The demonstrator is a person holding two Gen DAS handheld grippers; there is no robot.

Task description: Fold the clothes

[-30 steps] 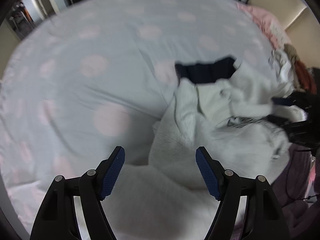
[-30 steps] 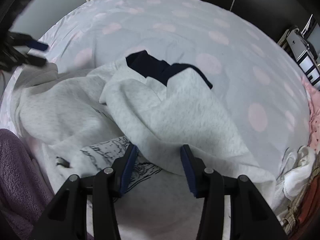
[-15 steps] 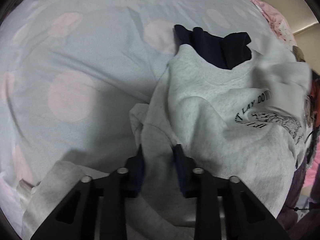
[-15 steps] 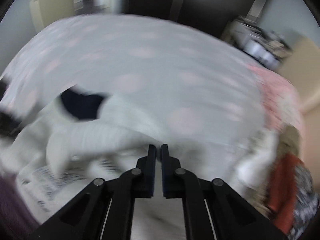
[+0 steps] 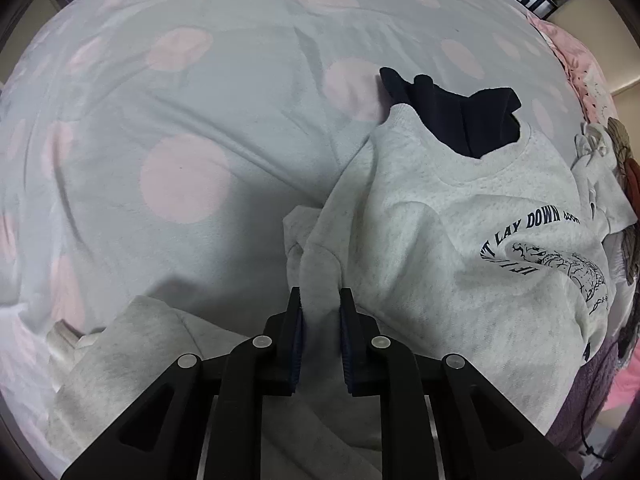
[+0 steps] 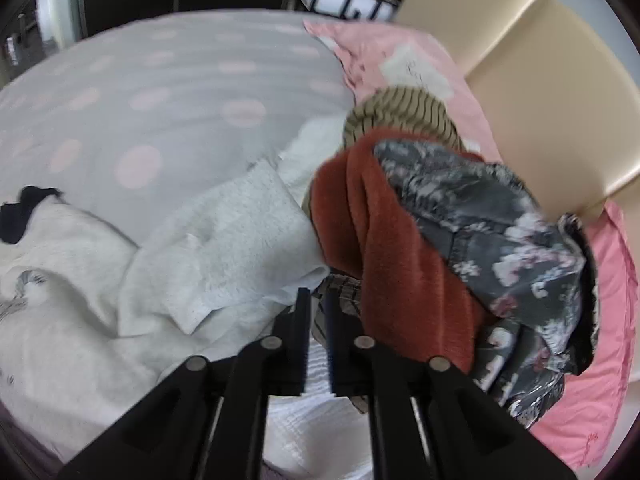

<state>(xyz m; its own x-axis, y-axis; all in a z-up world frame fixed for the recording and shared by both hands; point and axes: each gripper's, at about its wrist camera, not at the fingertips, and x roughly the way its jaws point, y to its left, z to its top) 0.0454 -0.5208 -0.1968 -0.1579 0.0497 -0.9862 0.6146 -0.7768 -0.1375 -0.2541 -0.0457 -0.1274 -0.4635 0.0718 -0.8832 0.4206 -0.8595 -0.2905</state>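
Pinching a fold of the light grey fleece sweatshirt point(image 5: 472, 208), the left gripper point(image 5: 320, 306) has just been closing, and its two blue-padded black jaws now press on a ridge of that fabric near the sweatshirt's left shoulder seam. The sweatshirt lies front side up on the pale grey bedspread with large pink dots point(image 5: 180, 128). Dark blue print on its chest reads "LAY DOWN" in an arc, with further letters on either side too bent to read, above a line drawing that cannot be made out. A dark navy garment point(image 5: 460, 116) shows through and beyond the sweatshirt's neck opening. One grey sleeve point(image 5: 120, 360) of the sweatshirt trails off below and left of the clamped fold.

The right gripper point(image 6: 316, 312) stands at the sweatshirt's far side, over a heap of other clothes just beside it: a rust-red knitted piece point(image 6: 384, 248), a grey floral-print jacket point(image 6: 500, 232) and a beige item with thin dark stripes point(image 6: 400, 114). Its jaws have just been opening and stand slightly apart; whether a thin edge of white cloth lies between them I cannot tell, as this view is blurred. Beyond the heap, away from the sweatshirt, lie a pink pillow point(image 6: 392, 52) and a cream padded headboard point(image 6: 540, 60).
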